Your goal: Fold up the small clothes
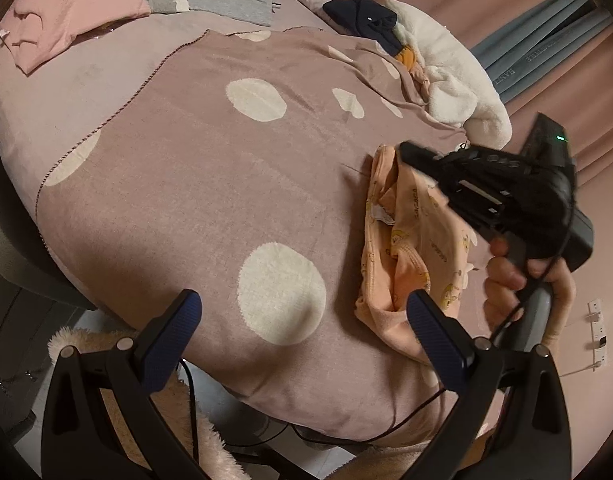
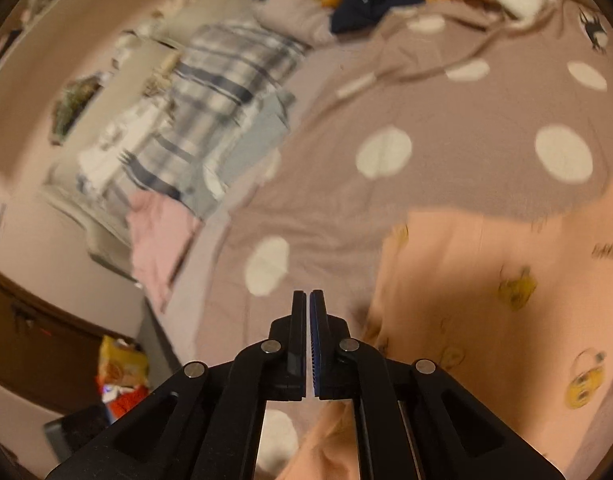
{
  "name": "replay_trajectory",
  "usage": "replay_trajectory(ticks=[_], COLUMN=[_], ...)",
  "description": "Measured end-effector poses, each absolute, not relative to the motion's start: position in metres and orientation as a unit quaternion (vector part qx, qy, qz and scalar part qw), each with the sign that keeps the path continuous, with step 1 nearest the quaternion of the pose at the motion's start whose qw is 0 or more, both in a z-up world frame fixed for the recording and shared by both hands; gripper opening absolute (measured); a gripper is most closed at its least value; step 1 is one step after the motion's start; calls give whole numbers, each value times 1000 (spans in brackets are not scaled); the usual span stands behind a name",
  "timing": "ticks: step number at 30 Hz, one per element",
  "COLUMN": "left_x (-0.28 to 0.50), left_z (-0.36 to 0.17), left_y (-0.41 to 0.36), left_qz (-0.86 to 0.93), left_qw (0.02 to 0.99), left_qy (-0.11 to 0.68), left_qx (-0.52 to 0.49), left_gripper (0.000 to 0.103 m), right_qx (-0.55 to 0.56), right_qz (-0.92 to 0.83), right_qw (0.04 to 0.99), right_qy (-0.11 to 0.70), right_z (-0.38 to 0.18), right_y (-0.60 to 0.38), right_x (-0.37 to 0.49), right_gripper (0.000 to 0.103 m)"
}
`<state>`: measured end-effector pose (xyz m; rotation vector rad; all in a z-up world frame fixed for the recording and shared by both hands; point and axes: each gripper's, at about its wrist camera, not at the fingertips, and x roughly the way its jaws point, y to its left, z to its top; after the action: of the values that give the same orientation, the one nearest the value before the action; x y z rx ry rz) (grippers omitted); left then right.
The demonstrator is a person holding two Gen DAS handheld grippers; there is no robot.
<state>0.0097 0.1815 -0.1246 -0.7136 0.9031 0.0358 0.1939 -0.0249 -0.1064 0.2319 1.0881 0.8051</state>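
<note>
Spread over the bed, the dotted blanket (image 1: 194, 184) bears a rumpled peach garment (image 1: 402, 256) near its right edge, unfolded, beneath the empty closed right gripper (image 2: 308, 296); left gripper (image 1: 302, 312) gapes empty.

A home bedroom. Shown by a bed under a dotted blanket (image 1: 194, 184), a plaid pillow (image 2: 210, 92) upper left, pink curtains (image 1: 486, 4) upper right.

The left gripper (image 1: 302, 312) hangs with jaws wide apart, while the right gripper (image 2: 309, 300), gripped by a hand (image 1: 522, 284), is pressed closed.
</note>
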Motion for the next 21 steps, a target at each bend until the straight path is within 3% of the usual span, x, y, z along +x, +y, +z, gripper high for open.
replay_trajectory(ticks=[5,6,8,10,11,15,21], left_x=[7,7,9,13,14,16,15], left_z=[-122,-121,-121,-121,-120,-117,-116], left_y=[182,182,182,180,178,171,156], left_qz=[15,17,13,9,8,1,-9], left_qw=[844,844,844,843,845,847,851], left_qy=[426,425,426,431,432,427,438], left_qx=[-327,-326,-326,-320,-315,-317,-289], left_gripper=[102,102,102,102,102,102,102], right_qx=[116,115,116,131,143,175,287], right_qz=[360,351,342,340,337,321,269], right_qw=[759,762,769,778,784,798,765], right_qy=[530,532,527,512,502,479,510], right_z=[-119,-115,-105,-94,-90,-86,-144], right_y=[-30,-35,-47,-65,-75,-114,-162], right_x=[194,195,195,194,194,199,222], right_gripper=[5,11,32,78,84,88,87])
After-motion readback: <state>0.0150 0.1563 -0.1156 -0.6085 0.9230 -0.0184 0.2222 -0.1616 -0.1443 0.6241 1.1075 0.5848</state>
